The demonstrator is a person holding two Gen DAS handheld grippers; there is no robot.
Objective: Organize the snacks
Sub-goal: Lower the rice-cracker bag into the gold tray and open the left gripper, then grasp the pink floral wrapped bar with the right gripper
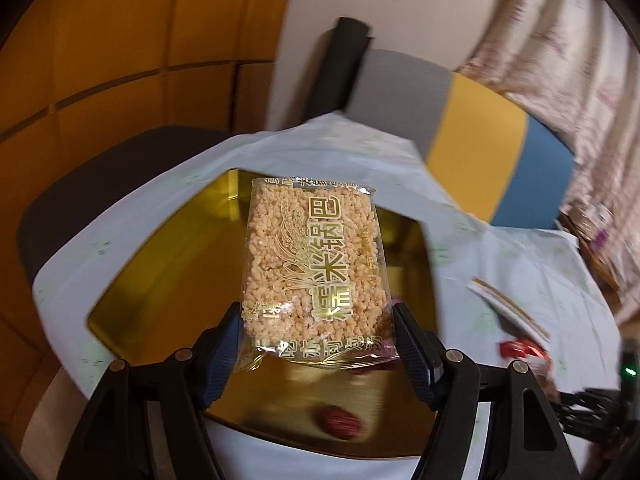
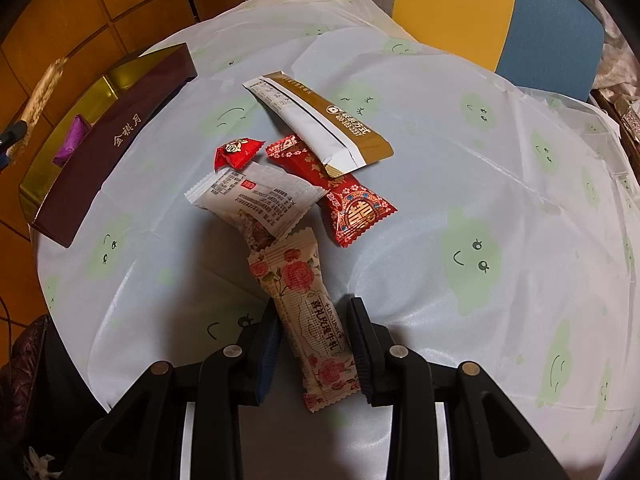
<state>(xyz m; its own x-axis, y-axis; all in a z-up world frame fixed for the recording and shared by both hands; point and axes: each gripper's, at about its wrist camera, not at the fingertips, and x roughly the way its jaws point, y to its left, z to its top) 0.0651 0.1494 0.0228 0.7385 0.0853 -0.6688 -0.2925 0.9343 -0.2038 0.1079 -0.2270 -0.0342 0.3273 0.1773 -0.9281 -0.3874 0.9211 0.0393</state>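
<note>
My left gripper [image 1: 318,320] is shut on a clear packet of rice crackers [image 1: 316,256] with gold lettering and holds it above the gold-lined box [image 1: 172,280]. A red date-like snack [image 1: 336,420] lies in the box below. In the right wrist view the same box [image 2: 116,140] shows its maroon side at the far left, with a purple candy [image 2: 72,140] inside. My right gripper [image 2: 312,332] stands around a rose-print nougat bar [image 2: 308,312]; its pads look close to the wrapper, contact unclear.
A pile of snacks lies on the round table's pale cloth [image 2: 480,200]: a white packet [image 2: 256,196], a small red candy [image 2: 236,152], a red wedding-print packet [image 2: 340,196], a white-and-gold sachet [image 2: 320,120]. Chairs [image 2: 452,12] stand behind the table.
</note>
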